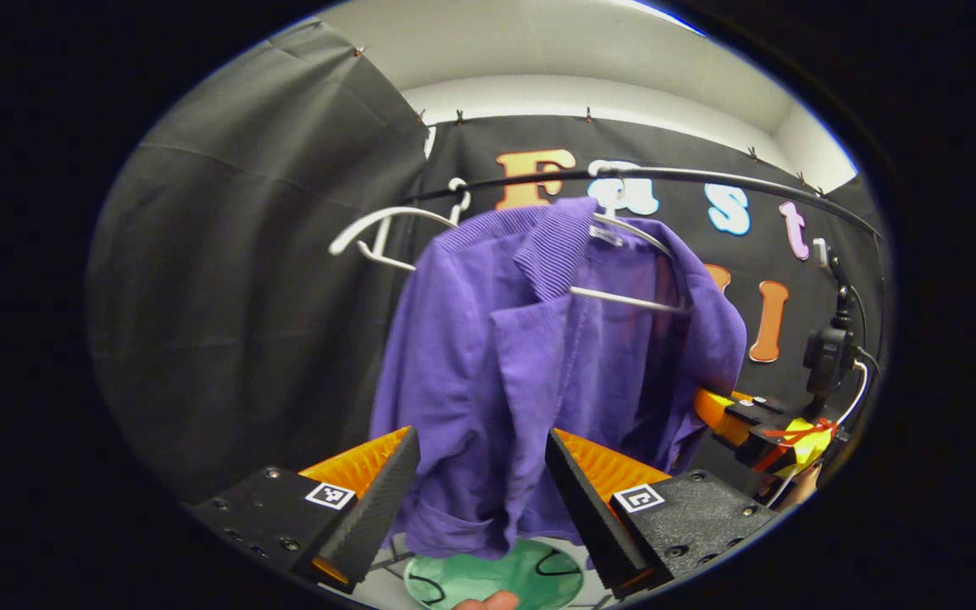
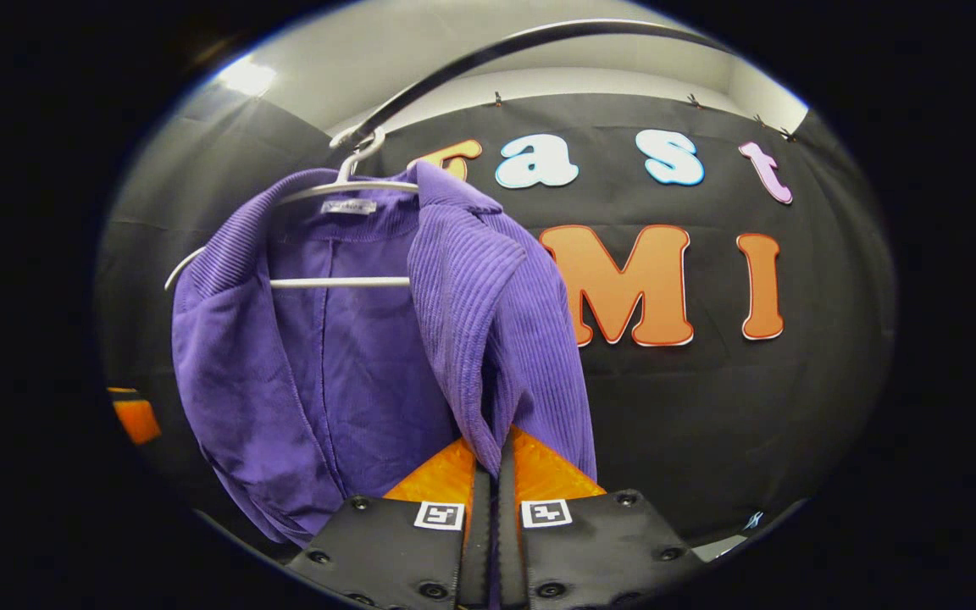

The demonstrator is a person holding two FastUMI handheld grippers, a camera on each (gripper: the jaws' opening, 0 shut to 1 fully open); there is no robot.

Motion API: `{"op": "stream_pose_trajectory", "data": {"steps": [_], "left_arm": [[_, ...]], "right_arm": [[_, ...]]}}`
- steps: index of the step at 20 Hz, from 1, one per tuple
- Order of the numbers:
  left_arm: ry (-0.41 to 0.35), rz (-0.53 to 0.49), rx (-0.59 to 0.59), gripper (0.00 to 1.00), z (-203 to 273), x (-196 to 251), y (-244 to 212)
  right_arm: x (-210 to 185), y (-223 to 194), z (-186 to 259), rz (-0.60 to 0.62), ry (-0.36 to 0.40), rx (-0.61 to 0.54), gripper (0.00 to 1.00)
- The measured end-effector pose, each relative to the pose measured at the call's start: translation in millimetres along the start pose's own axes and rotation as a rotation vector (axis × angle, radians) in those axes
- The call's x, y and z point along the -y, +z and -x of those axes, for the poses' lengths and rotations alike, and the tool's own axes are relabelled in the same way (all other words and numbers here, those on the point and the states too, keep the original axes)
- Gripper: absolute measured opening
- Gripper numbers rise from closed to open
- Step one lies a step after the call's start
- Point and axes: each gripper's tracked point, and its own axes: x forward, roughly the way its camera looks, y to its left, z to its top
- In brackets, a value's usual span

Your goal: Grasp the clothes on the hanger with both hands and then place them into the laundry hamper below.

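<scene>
A purple corduroy jacket (image 1: 505,356) hangs on a white hanger (image 1: 623,298) from a curved black rail (image 1: 708,176). In the left gripper view my left gripper (image 1: 481,487) stands open just in front of the jacket's lower front, with cloth showing between its fingers but not pinched. In the right gripper view my right gripper (image 2: 491,483) is shut on the jacket (image 2: 344,356), pinching the hanging front edge by the ribbed lapel. The right gripper (image 1: 759,428) also appears at the jacket's far side in the left gripper view. A green hamper (image 1: 496,580) sits below.
A second, empty white hanger (image 1: 386,230) hangs on the rail to the left of the jacket. A black camera mount with a white cable (image 1: 831,356) stands at the right. Black cloth walls close the booth behind and at the left.
</scene>
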Motion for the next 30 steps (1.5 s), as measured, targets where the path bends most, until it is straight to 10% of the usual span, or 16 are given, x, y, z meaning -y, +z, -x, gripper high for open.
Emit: {"op": "stream_pose_trajectory", "data": {"steps": [5,15,24,30], "left_arm": [[0.054,0.080,0.011,0.92,-57.3,36.6,-34.2],[0.257,-0.202,0.097,0.92,-134.0,0.1,-52.3],[0.426,-0.208,0.135,0.07,-66.0,-106.4,8.2],[0.524,-0.070,0.274,0.07,-5.4,-161.6,110.4]], "right_arm": [[1.8,20.0,16.4,-0.012,0.050,0.011,0.11],[2.0,13.1,24.7,-0.039,0.071,-0.010,0.11],[48.7,20.3,10.2,-0.126,-0.118,0.104,0.02],[99.9,45.0,-6.8,-0.317,-0.254,0.201,0.08]]}}
